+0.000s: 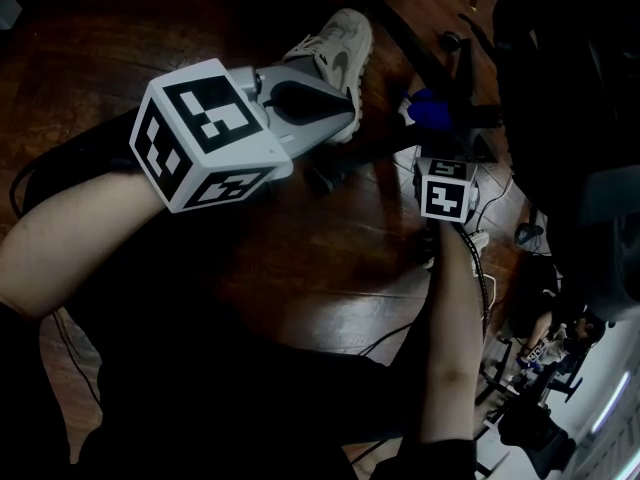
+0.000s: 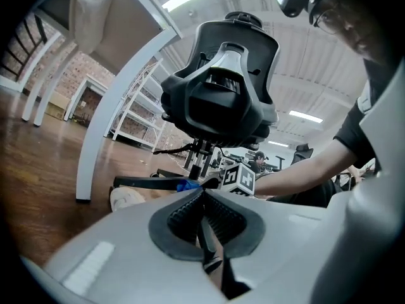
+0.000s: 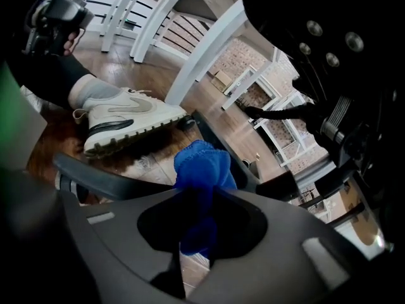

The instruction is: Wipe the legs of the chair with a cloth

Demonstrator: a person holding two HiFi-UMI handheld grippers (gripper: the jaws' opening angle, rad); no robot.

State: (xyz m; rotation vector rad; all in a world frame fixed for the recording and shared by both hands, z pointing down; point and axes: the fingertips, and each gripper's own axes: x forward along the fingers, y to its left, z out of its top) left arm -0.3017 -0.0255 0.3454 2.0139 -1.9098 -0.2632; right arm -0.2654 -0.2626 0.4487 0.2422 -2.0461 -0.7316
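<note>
The cloth (image 3: 201,164), blue and bunched, is clamped between the jaws of the right gripper (image 3: 201,198). It lies against a black leg (image 3: 111,181) of the chair (image 2: 221,87), low down near the base hub, just above the wooden floor (image 1: 300,258). A pale shoe (image 3: 120,116) stands on the floor just beyond that leg. The left gripper (image 2: 204,198) is held higher and off to the side, apart from the chair, with its ribbed jaws pressed together on nothing. In the head view it points towards the shoe.
</note>
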